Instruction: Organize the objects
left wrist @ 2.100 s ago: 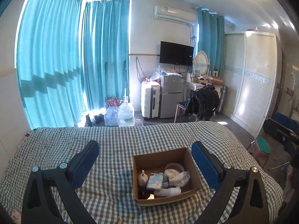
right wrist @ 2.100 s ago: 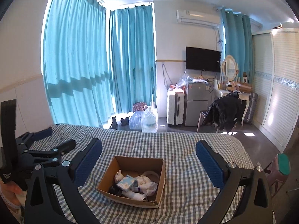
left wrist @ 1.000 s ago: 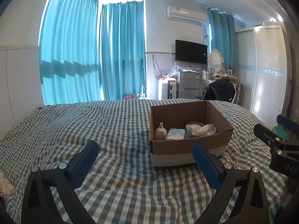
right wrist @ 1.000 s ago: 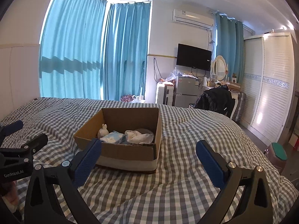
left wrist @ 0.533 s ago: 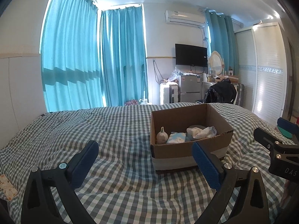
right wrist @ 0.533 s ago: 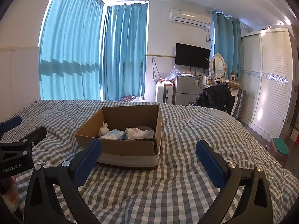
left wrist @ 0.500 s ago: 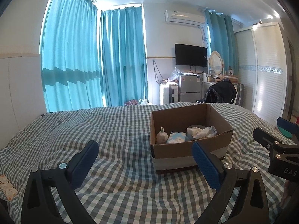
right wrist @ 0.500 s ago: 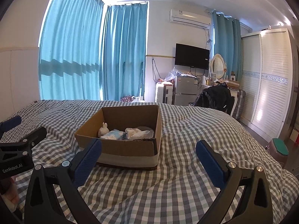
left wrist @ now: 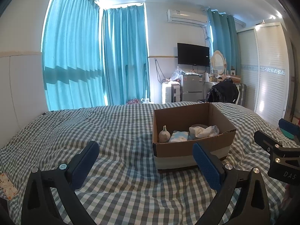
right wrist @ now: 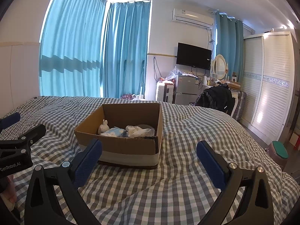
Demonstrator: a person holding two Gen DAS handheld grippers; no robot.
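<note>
Bed (right wrist: 187, 168) bears upright open box (right wrist: 120, 146).

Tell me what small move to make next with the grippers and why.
Probably ease the right gripper forward toward the cardboard box. Both it and the left gripper are open and empty, short of the box, whose contents sit untouched inside on the checkered bedspread.

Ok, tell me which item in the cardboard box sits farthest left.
The small white rabbit figurine, upright against the left wall of the box; the blue packet and white bag lie further right.
</note>
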